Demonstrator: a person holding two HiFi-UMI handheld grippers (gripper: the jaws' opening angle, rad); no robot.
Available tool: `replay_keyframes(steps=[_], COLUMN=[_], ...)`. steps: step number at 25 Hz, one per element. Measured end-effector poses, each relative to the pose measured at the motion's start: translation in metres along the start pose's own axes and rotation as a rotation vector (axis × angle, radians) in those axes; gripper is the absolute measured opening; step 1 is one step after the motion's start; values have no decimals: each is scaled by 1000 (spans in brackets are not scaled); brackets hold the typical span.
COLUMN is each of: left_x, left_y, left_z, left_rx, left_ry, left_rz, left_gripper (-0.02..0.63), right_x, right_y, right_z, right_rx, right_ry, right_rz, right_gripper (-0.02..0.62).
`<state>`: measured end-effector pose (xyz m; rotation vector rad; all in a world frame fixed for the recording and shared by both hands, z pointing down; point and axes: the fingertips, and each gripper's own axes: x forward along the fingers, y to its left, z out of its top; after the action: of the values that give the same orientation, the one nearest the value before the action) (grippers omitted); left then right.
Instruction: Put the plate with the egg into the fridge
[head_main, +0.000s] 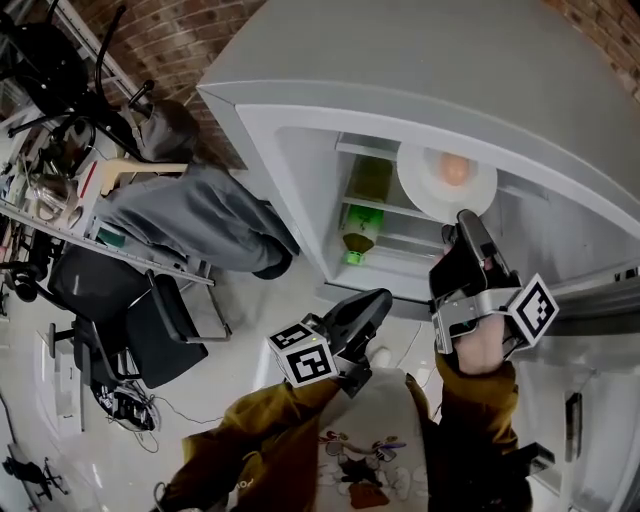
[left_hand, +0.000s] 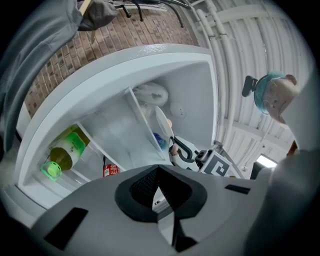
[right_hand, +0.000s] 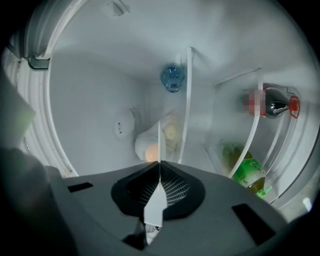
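Note:
A white plate carrying an egg is held up at the opening of the open fridge, level with its upper shelf. My right gripper is shut on the plate's near rim. In the right gripper view the plate shows edge-on between the jaws, with the egg to its left. My left gripper hangs lower and to the left, in front of the fridge's bottom edge, shut and holding nothing. From the left gripper view the plate appears tilted inside the fridge.
A green bottle lies on the fridge's lower shelf, with a red can near it. Glass shelves divide the inside. A person in grey sits left of the fridge, beside a desk and a black chair.

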<state>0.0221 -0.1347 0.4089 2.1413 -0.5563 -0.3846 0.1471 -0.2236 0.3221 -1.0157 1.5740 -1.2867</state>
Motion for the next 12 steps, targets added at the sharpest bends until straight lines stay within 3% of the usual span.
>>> replay_keyframes(steps=[7, 12], left_x=[11, 26], left_y=[-3, -14], left_z=[8, 16], left_rx=[86, 195], left_ry=[16, 42], left_rz=[13, 19], left_gripper=[5, 5], right_x=[16, 23], right_y=[-7, -10], right_z=[7, 12], right_rx=[19, 41], right_ry=[-17, -32], right_rz=[-51, -81], right_gripper=[12, 12])
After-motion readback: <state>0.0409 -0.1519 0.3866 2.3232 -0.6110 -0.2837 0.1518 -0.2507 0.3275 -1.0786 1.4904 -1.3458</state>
